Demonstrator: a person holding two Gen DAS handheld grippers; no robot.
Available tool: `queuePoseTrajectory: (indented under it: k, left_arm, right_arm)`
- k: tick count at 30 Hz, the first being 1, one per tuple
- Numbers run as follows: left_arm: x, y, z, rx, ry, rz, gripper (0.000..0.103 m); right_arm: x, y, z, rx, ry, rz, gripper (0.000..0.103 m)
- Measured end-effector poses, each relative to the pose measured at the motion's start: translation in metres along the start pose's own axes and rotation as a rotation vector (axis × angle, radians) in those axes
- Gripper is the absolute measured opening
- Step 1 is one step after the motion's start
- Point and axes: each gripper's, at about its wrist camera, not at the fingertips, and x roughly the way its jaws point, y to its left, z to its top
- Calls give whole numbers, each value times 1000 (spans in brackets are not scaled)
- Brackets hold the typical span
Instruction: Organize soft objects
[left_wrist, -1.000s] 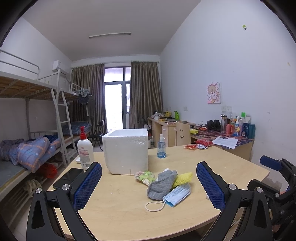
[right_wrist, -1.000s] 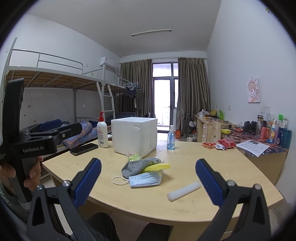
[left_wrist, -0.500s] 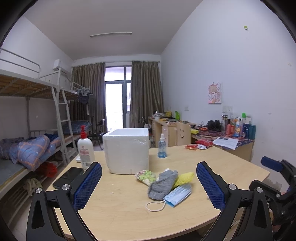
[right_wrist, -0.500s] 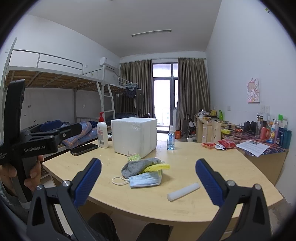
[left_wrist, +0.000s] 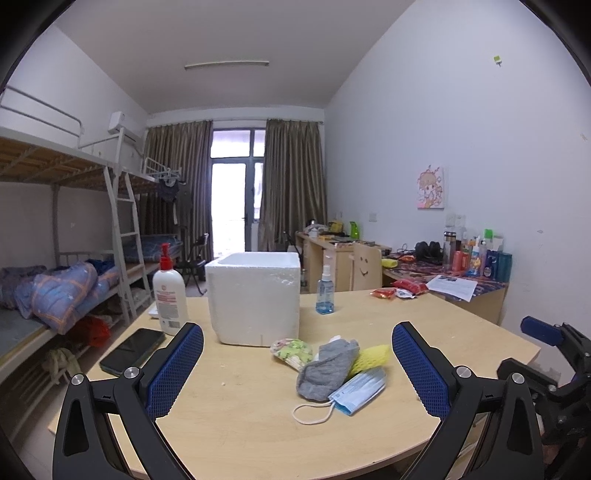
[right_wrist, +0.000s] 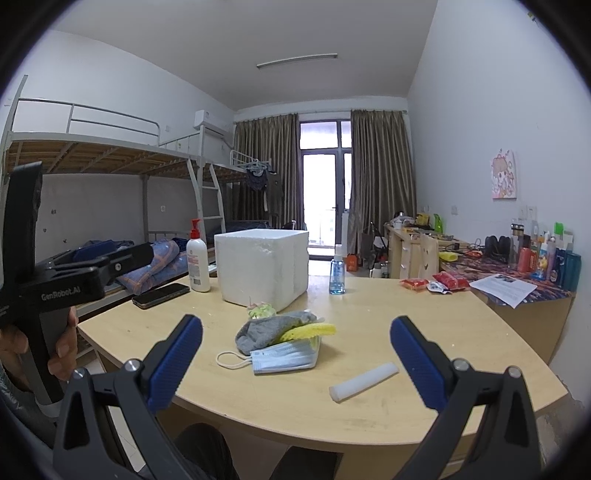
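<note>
A pile of soft things lies mid-table: a grey sock (left_wrist: 327, 365) (right_wrist: 271, 328), a yellow foam net (left_wrist: 371, 356) (right_wrist: 308, 331), a blue face mask (left_wrist: 356, 389) (right_wrist: 286, 357) and a green-patterned pouch (left_wrist: 291, 349) (right_wrist: 261, 311). A white foam box (left_wrist: 255, 295) (right_wrist: 262, 266), open at the top, stands just behind them. A white foam stick (right_wrist: 364, 380) lies nearer the front edge. My left gripper (left_wrist: 295, 363) and right gripper (right_wrist: 295, 356) are both open and empty, held above the near table edge, short of the pile.
On the wooden table (left_wrist: 240, 417) stand a lotion pump bottle (left_wrist: 169, 291), a black phone (left_wrist: 133, 349), a blue spray bottle (left_wrist: 325, 291) and red snack packets (left_wrist: 399, 290). A bunk bed is at the left, a cluttered desk at the right.
The left wrist view has shifted very slightly; both grippers stay open and the objects have not moved.
</note>
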Motion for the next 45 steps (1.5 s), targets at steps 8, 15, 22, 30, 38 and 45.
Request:
queuePoseTrajectory:
  k: [8, 15, 22, 30, 38, 45]
  left_arm:
    - [15, 6, 0, -4, 25, 7, 102]
    - [37, 4, -6, 17, 86, -14, 102]
    - [68, 6, -13, 19, 165, -34, 102]
    - [105, 2, -26, 50, 263, -110, 102]
    - [140, -5, -35, 82, 361, -163, 102]
    - [170, -8, -43, 91, 442, -192, 102]
  right_arm:
    - [13, -3, -2, 3, 29, -15, 103]
    - [31, -12, -7, 23, 74, -25, 103]
    - [48, -20, -15, 38, 127, -41, 103]
    - [66, -32, -25, 53, 181, -52, 103]
    - [83, -47, -35, 79, 234, -65, 103]
    - [94, -57, -41, 101, 259, -74, 103]
